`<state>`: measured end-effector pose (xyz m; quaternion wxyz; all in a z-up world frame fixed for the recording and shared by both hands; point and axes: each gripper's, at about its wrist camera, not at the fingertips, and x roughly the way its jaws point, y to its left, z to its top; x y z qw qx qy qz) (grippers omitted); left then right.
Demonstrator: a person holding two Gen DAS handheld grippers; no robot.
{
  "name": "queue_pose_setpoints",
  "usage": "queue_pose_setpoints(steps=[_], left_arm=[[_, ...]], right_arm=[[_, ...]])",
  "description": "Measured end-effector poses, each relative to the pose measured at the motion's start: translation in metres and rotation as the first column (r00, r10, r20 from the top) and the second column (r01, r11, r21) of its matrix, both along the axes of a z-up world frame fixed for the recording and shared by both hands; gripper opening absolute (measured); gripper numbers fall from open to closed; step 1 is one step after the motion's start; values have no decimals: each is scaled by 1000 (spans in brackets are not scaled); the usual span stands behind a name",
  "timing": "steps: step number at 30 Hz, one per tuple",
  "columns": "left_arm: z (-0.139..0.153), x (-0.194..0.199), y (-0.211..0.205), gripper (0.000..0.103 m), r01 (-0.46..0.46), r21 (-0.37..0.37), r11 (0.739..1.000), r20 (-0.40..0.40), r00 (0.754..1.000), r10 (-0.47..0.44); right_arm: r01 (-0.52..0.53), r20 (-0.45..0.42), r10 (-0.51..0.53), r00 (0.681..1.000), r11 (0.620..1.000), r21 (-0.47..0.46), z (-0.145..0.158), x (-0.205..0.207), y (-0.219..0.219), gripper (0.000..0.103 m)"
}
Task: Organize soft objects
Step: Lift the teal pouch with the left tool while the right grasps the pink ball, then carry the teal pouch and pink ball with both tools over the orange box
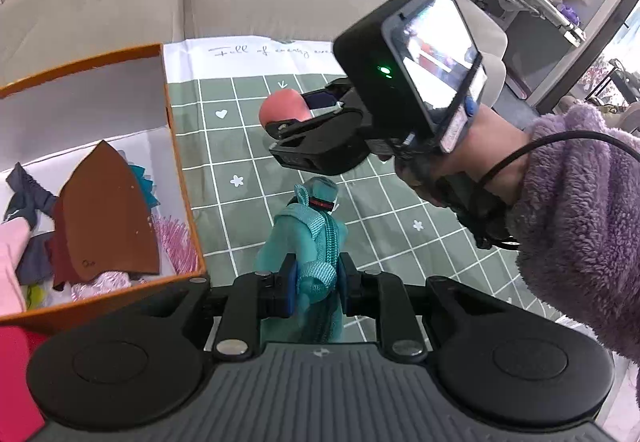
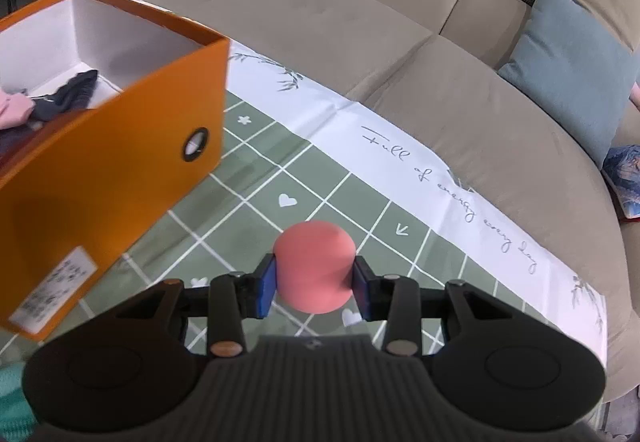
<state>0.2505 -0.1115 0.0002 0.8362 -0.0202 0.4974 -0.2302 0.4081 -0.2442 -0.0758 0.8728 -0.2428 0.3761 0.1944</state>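
- The right gripper [image 2: 315, 282] pinches a pink foam ball [image 2: 315, 266] between its blue pads [image 2: 267, 285], one pad on each flank near the ball's widest part. That looks like a sensible hold for something round and squashy that would slip out of an off-centre grip.
- In the left wrist view the same ball [image 1: 285, 105] sticks out past the right gripper's fingertips, clear of the cloth below, so I judge it lifted rather than resting.
- The left gripper [image 1: 317, 287] is closed on a teal mesh pouch [image 1: 308, 242], gripping it at the webbing loop beside the zipper (a firmer place to hold than the thin mesh). The pouch's far end droops toward the cloth, and I cannot tell whether it touches.
- Both items hang over a green checked cloth [image 2: 256, 202] with a white printed border, spread on a beige sofa [image 2: 360, 42].
- An orange box [image 2: 120, 170] with a white interior stands on the cloth to the left of both grippers. It already holds soft things: a brown leather-like piece [image 1: 108, 210], dark grey fabric [image 1: 28, 198], something pink [image 1: 10, 262] and a pink fringed bit [image 1: 180, 246].
- Judging by the task, the ball and pouch are bound for that box. Its tall wall means each must be carried above the rim before release.
- A purple fleece sleeve [image 1: 580, 222] covers the arm behind the right gripper.
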Motion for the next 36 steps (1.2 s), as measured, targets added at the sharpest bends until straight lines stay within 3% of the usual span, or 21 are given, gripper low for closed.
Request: queue_pose_setpoints(steps=[15,26,36], left_arm=[[63,-46,18,22,8,-20,1000,156,988,-5],[116,-54,66,22,-48,63,997,343,939,24],[139,-26,121,22,-115,155,981,436,899,36]], right_arm=[[-38,107,44,993,998,-52,92,-77,11,39],[-87,195,89,977,996,-19,165,-116,48,39],[-183,188,174,967,983,29,176,-123,114,40]])
